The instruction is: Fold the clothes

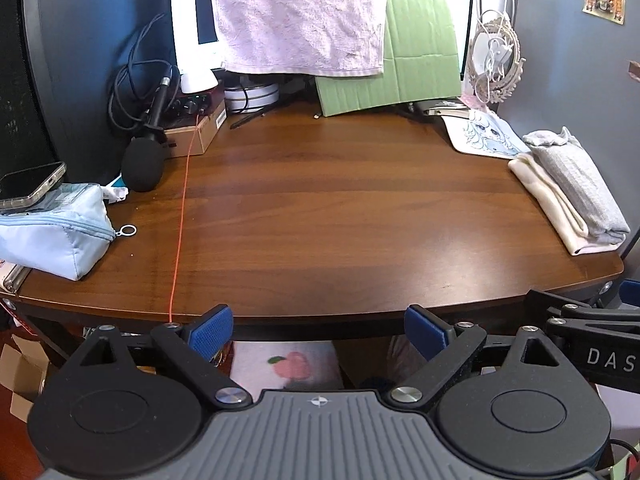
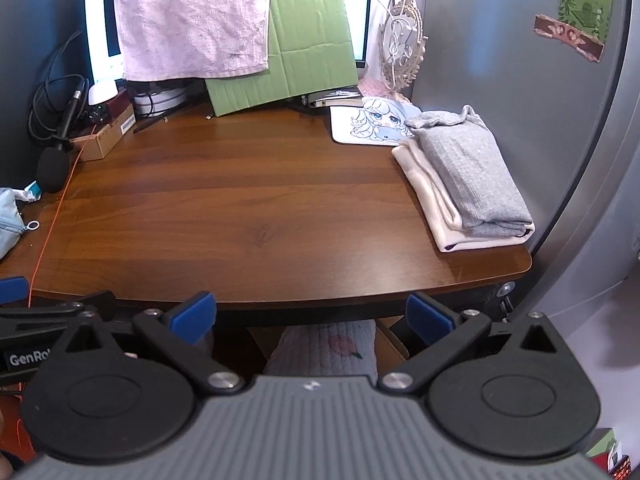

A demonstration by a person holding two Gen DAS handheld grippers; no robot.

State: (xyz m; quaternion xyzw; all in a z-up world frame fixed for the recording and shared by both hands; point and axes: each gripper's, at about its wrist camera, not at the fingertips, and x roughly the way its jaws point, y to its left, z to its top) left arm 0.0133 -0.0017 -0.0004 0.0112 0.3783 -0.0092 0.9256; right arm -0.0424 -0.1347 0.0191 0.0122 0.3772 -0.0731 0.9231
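1. Folding looks finished for two pieces: a grey knit top folded flat [image 2: 472,176] lies on a cream cloth folded flat [image 2: 432,208], both on the brown wooden desk [image 2: 240,216].
2. That pile sits at the right edge of the desk, close to the front right corner. Its far end touches a white mouse mat with a cartoon girl on it [image 2: 368,124].
3. The pile is long and thin. Its long side runs from the front of the desk to the back, along the right edge, leaning a little to the left at the far end. The lumpy, bunched end of the grey top points to the back.
4. The middle of the desk is bare, so no piece is being folded right now.
5. A pale pink towel [image 1: 296,16] hangs at the back edge, over a screen. I think it may be next, but I cannot be sure it is part of the job.
6. The left claw [image 1: 319,332] is spread wide and holds nothing. It hangs just in front of the front edge of the desk.
7. The right claw [image 2: 312,316] is spread wide too, with nothing in it, also just off the front edge.
8. A light blue zip pouch [image 1: 56,232] lies at the left edge, well apart from the pile.
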